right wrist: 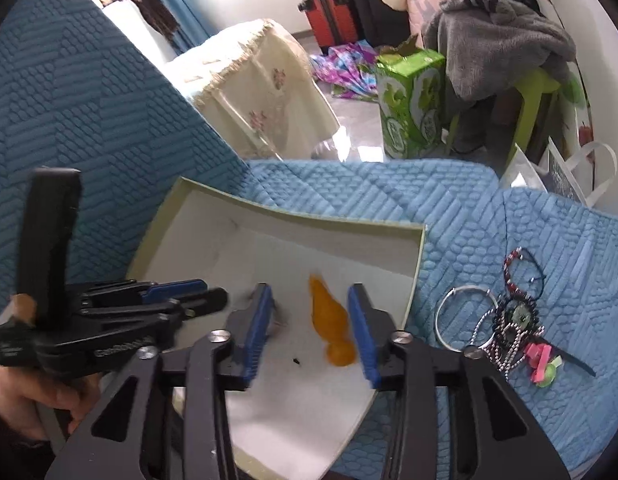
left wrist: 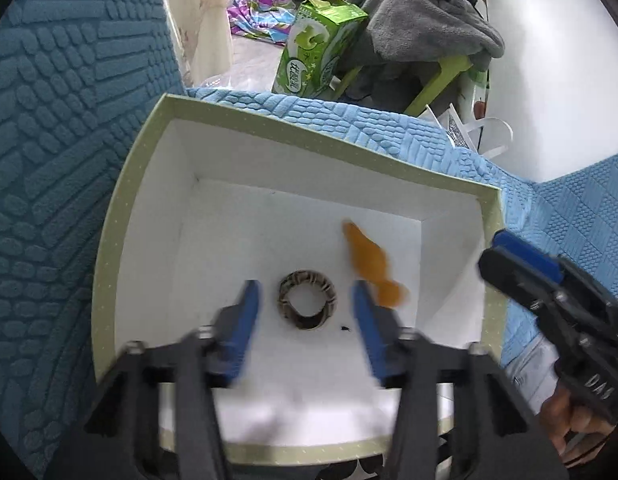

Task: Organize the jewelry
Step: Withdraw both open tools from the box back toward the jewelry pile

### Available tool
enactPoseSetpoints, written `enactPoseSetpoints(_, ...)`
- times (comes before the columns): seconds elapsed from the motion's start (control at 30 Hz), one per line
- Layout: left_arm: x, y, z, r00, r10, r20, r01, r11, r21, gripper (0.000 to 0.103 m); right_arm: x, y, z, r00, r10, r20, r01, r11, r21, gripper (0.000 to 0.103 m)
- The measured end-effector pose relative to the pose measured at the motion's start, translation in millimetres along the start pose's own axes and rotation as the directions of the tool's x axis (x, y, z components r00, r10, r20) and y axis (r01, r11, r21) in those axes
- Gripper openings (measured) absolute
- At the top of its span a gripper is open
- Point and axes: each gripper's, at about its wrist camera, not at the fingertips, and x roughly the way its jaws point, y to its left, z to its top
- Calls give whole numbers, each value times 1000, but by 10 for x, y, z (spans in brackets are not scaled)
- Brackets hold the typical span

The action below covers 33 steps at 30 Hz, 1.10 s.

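A green-rimmed box [left wrist: 309, 128] with a white inside lies open on a blue quilted cover. On its floor are a brown woven ring-shaped bracelet [left wrist: 305, 277] and an orange piece [left wrist: 369, 260], blurred. My left gripper [left wrist: 305, 304] stands open, its blue fingers either side of the bracelet without touching it. My right gripper [right wrist: 313, 320] is open over the box's right side, with the orange piece [right wrist: 329, 320] seen between its fingers but not pinched. It also shows by the box's right rim [left wrist: 497, 248] in the left wrist view. More jewelry lies right of the box: a silver bangle [right wrist: 465, 320] and beaded bracelets [right wrist: 517, 312].
A pink and green hair clip [right wrist: 539, 364] lies by the jewelry pile. The blue backrest [right wrist: 89, 100] rises left of the box. Beyond the seat edge stand a green carton [right wrist: 409, 108], a green stool draped with a grey garment [right wrist: 497, 40], and a cloth-covered table [right wrist: 269, 92].
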Motion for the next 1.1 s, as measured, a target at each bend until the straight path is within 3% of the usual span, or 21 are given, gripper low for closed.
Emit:
enactPoseSetpoints(0.17,-257,-139,-4,999,-11,52,11,1000,18,56,-396,-90,88,997,13,70,-12,1000,-16,40)
enactPoseSetpoints(0.37,-617,-508,-101,985,-48,166,46,999,16,56,-953,-243,94,984,-7,178,17,999,-51,40)
enactPoseSetpoints(0.5,-796,-828,-199,967,-36,251,22,998,59,56,-1287,-396,7,972,-15,234,30,998,-62,40)
enactPoseSetpoints(0.7,-951,-1107,-315,933,-91,348,72,995,67,56,-1716,-703,-237,946,-44,322,61,997,-42,40)
enactPoseSetpoints(0.8,-957,-1290,-414,916,-105,388,76,993,89,56,-1819,-853,-401,934,-75,348,92,995,-31,40)
enactPoseSetpoints(1.1,-706,-1658,-709,887,-169,429,142,985,95,56,-1821,-1337,-944,914,-147,378,137,989,54,40)
